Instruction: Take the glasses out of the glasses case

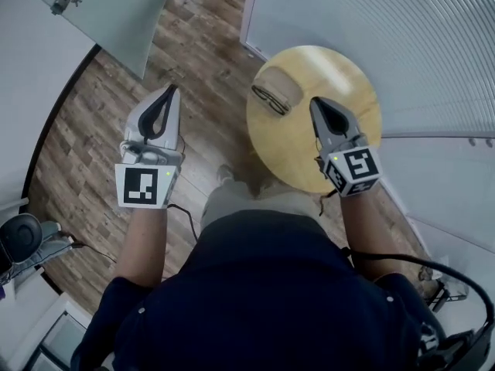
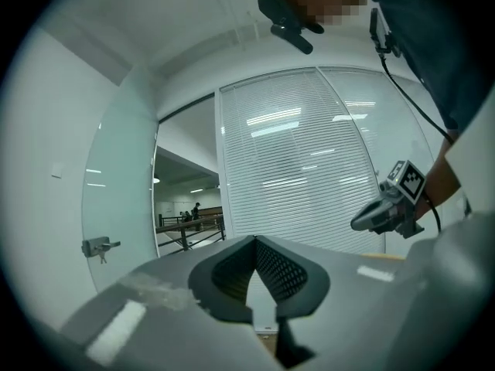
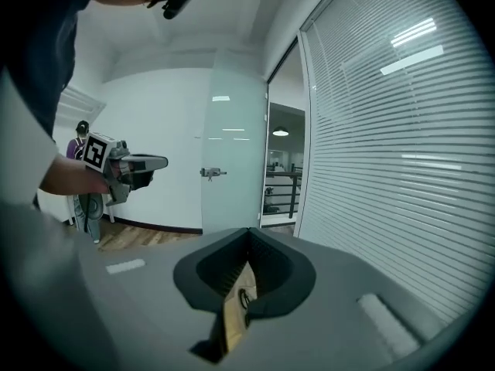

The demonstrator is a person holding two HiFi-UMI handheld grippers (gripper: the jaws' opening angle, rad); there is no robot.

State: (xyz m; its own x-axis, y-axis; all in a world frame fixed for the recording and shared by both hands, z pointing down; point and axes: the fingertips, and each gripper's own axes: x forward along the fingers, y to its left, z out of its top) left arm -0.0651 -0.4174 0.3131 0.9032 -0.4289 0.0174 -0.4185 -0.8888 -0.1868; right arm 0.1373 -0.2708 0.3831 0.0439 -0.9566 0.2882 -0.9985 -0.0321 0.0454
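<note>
Both your claws, left gripper [image 1: 172,91] and right gripper [image 1: 315,101], are pressed together, empty. Glasses [image 1: 271,100]: dark, folded, against tan glasses case [image 1: 285,84] at the round table's [image 1: 344,72] left edge, long axis diagonal, far-left to near-right.

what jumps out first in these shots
A round wooden table sits at the head view's upper right, with a tan glasses case and dark glasses near its left edge. The left hand-held gripper hangs shut and empty over the plank floor; the right hand-held gripper, also shut, is above the table.
</note>
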